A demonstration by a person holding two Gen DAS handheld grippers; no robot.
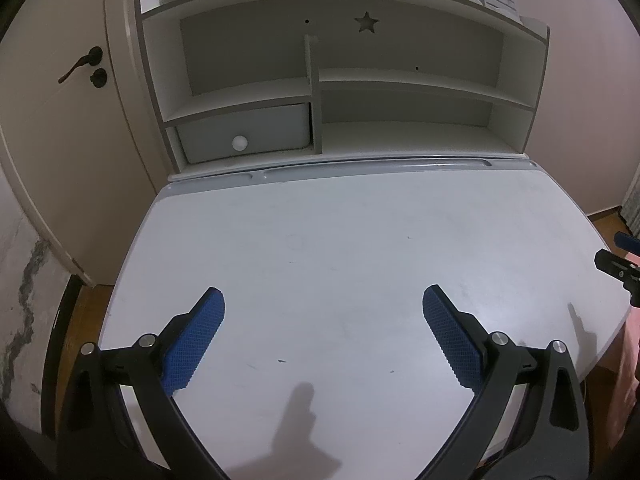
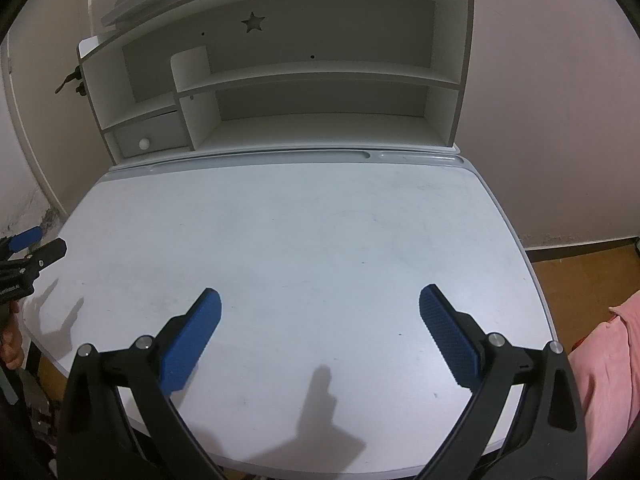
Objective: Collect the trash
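At the bottom of each wrist view I see my left gripper (image 1: pixel 323 300) and right gripper (image 2: pixel 319 300) spread wide and holding nothing above the white desk (image 1: pixel 360 248), no trash visible on it, and beyond, in the upper frame, the shelf unit (image 1: pixel 400 80) with its small drawer (image 1: pixel 244 132).

Dim, cool indoor light. Soft shadows fall forward across the surface (image 1: pixel 340 248). Fisheye bends the edges, with dark corners.

White desk (image 1: pixel 360 248), surface scuffed; shelf hutch (image 1: pixel 328 80) at rear edge.
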